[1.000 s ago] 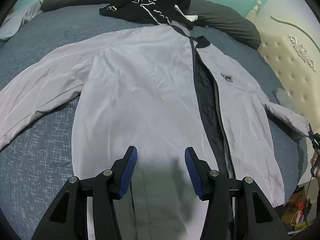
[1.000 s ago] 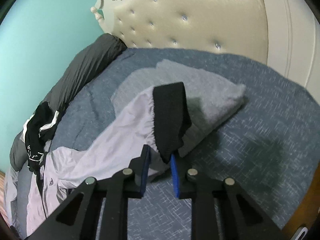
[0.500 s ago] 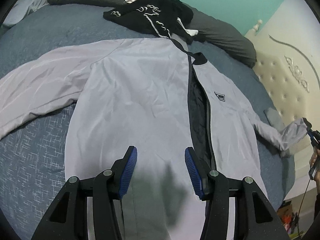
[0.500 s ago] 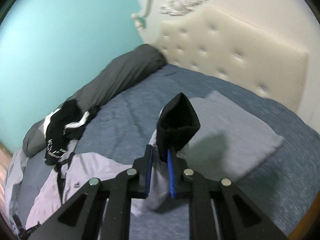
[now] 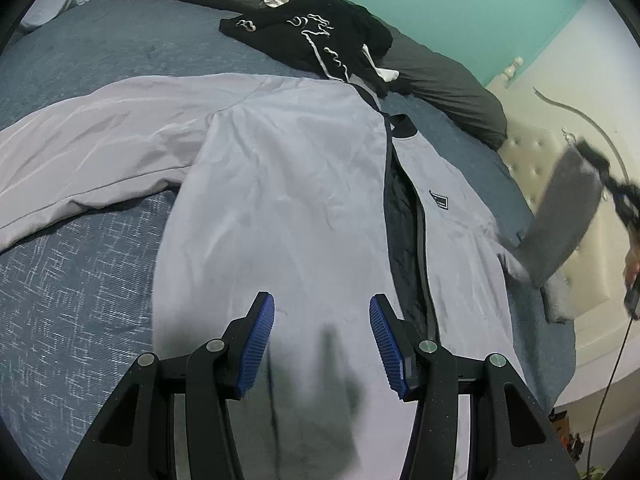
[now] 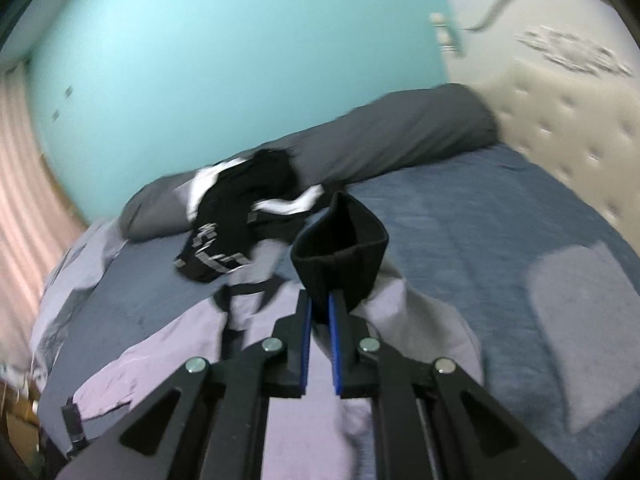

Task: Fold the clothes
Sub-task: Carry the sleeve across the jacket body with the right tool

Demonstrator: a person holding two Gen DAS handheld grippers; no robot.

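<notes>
On the bed [image 5: 80,264], at 6 o'clock in the left wrist view, the left hand-held gripper [image 5: 322,338] hangs with its ribbed blue pads spread wide and nothing between them, just above the hem end of the jacket [image 5: 280,200]. The jacket is thin, smooth pale-grey cloth with fine creases, lying flat and front up. Its long axis runs from the hem at 6 o'clock to the black collar [image 5: 402,124] at about 1 o'clock. The front is parted, showing a dark quilted lining [image 5: 400,216]. One sleeve stretches out flat toward 9 o'clock; the hem is cut off by the frame and shaded by the gripper.

In the right wrist view the right hand-held gripper [image 6: 319,308] is pinched narrow on the cuff [image 6: 340,252], a black ribbed knit tube that stands up open-mouthed toward 12 o'clock, with the grey sleeve [image 6: 420,320] bunched below it. This view is blurred. In the left view that sleeve rises off the bed at 3 o'clock, blurred too.

The bed cover is blue woven cloth with a pale crosshatch. At 12 o'clock lies a crumpled black garment [image 5: 316,36] with white line print, against long dark-grey pillows [image 5: 444,80]. A tufted cream headboard [image 6: 560,120] stands at 2 o'clock in the right view.
</notes>
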